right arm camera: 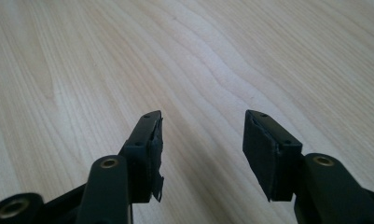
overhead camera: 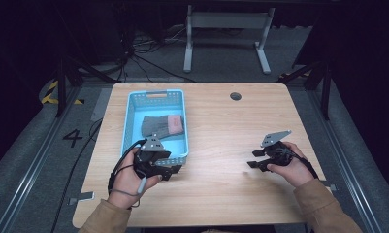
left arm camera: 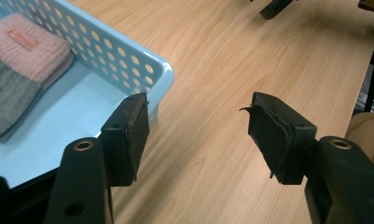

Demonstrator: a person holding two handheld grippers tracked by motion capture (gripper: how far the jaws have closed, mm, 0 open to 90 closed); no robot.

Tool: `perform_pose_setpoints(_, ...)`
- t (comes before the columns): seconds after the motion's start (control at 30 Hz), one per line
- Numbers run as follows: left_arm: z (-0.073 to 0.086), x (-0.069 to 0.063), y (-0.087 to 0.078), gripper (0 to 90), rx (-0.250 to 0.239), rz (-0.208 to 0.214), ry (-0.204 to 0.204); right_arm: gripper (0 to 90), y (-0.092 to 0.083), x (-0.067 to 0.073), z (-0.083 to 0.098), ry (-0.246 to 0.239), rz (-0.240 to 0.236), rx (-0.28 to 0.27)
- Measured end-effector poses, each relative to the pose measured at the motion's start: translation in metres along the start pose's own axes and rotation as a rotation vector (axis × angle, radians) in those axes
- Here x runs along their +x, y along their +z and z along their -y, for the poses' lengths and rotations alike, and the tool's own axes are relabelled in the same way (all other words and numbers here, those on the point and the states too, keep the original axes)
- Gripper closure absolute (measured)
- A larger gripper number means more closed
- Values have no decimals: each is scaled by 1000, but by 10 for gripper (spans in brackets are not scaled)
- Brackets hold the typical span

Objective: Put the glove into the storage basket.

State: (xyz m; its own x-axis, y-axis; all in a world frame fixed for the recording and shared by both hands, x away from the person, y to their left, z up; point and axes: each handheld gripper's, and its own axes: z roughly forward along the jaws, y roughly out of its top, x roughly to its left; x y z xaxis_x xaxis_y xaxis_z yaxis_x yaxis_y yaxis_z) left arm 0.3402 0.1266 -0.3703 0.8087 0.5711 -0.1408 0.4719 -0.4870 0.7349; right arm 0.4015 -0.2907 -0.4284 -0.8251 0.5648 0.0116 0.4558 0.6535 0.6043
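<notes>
A light blue perforated basket [overhead camera: 129, 127] stands on the left half of the wooden table [overhead camera: 221, 121]. Inside it lies a knitted grey item with a pink cuff [overhead camera: 163, 125], flat on the bottom. My left gripper [overhead camera: 176, 171] is at the basket's near right corner, just outside it, open with nothing between its jaws. The left gripper view has that corner [left arm camera: 142, 63] and the knit [left arm camera: 21, 70] to the left of my left gripper [left arm camera: 198, 105]. My right gripper [overhead camera: 251, 160] rests low over bare wood at the right, open and empty; my right gripper [right arm camera: 203, 121] faces plain tabletop.
A round cable hole [overhead camera: 235, 96] sits near the table's far edge. Behind the table, white desk legs [overhead camera: 226, 29] and loose cables [overhead camera: 143, 53] lie on the grey floor. Bare wood stretches between the two grippers.
</notes>
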Motion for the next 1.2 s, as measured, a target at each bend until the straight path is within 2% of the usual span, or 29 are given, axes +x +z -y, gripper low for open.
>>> perform_pose_setpoints(0.07, 3, -1, 1, 385, -2, -5, 4, 487, 1, 4, 3, -17, -3, -6)
perform_pose_setpoints(0.1, 10, -3, 4, 385, -19, 0, 5, 487, 1, 7, 4, -19, -7, -10)
perform_pose_setpoints(0.33, 29, -6, 21, 371, 15, 17, 35, 486, 4, 14, 8, -45, -21, -21)
perform_pose_setpoints(0.37, 37, -7, 28, 370, 35, 18, 42, 485, 5, 16, 8, -56, -21, -25)
perform_pose_setpoints(0.47, 42, -7, 34, 368, 55, 16, 52, 484, 6, 17, 8, -61, -23, -27)
perform_pose_setpoints(0.57, 54, -5, 47, 367, 75, -2, 47, 483, 9, 18, 10, -64, -20, -25)
perform_pose_setpoints(0.73, 62, -2, 56, 367, 73, 9, 27, 482, 12, 20, 12, -66, -20, -19)
perform_pose_setpoints(0.83, 66, -1, 66, 366, 38, 17, 3, 481, 16, 22, 13, -74, -20, -22)
perform_pose_setpoints(0.97, 64, -3, 73, 366, 37, 4, 32, 478, 21, 24, 13, -79, -6, -40)
perform_pose_setpoints(1.0, 65, -4, 76, 365, 51, 10, 41, 478, 21, 25, 13, -86, 0, -43)
perform_pose_setpoints(1.07, 66, -3, 77, 364, 54, 9, 47, 476, 21, 26, 13, -95, 5, -49)
perform_pose_setpoints(1.2, 69, -1, 77, 361, 46, 3, 46, 475, 20, 26, 14, -82, 3, -64)
